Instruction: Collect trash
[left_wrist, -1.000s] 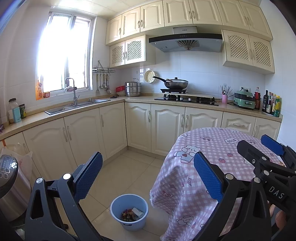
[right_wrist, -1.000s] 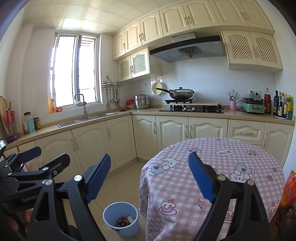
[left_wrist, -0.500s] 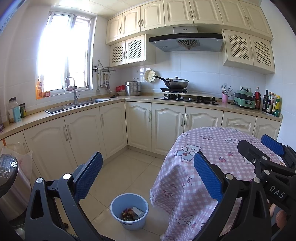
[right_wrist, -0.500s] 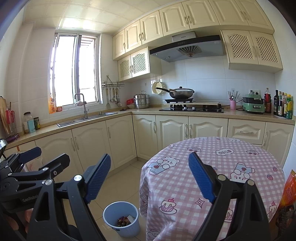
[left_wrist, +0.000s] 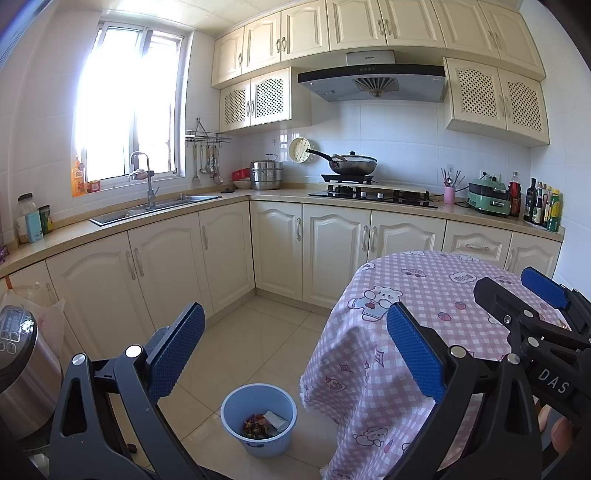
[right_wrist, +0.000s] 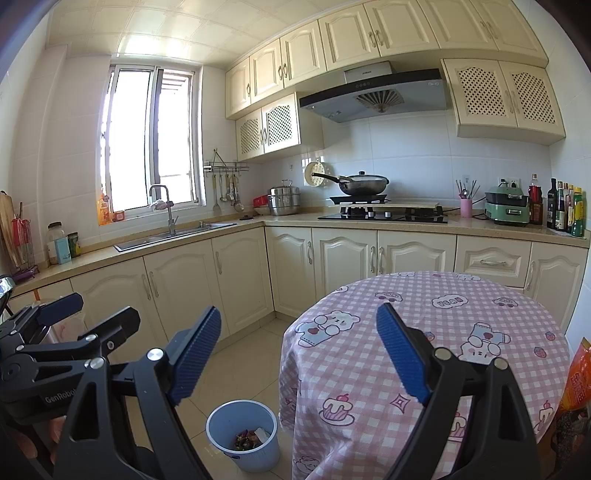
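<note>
From the left wrist, the left gripper (left_wrist: 295, 354) is spread wide with nothing between its blue pads, and the blue trash bin (left_wrist: 258, 421) stands on the floor tiles just beside the round table (left_wrist: 436, 295), wrappers lying in its bottom. From the right wrist, the right gripper (right_wrist: 299, 354) is likewise wide apart and empty, the bin (right_wrist: 242, 435) low by the tablecloth's hem and an orange snack bag (right_wrist: 576, 380) at the table's right edge.

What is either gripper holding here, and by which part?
Nothing is held. The left gripper and the right gripper are both open, with only air between the fingers, above the floor and the bin.
</note>
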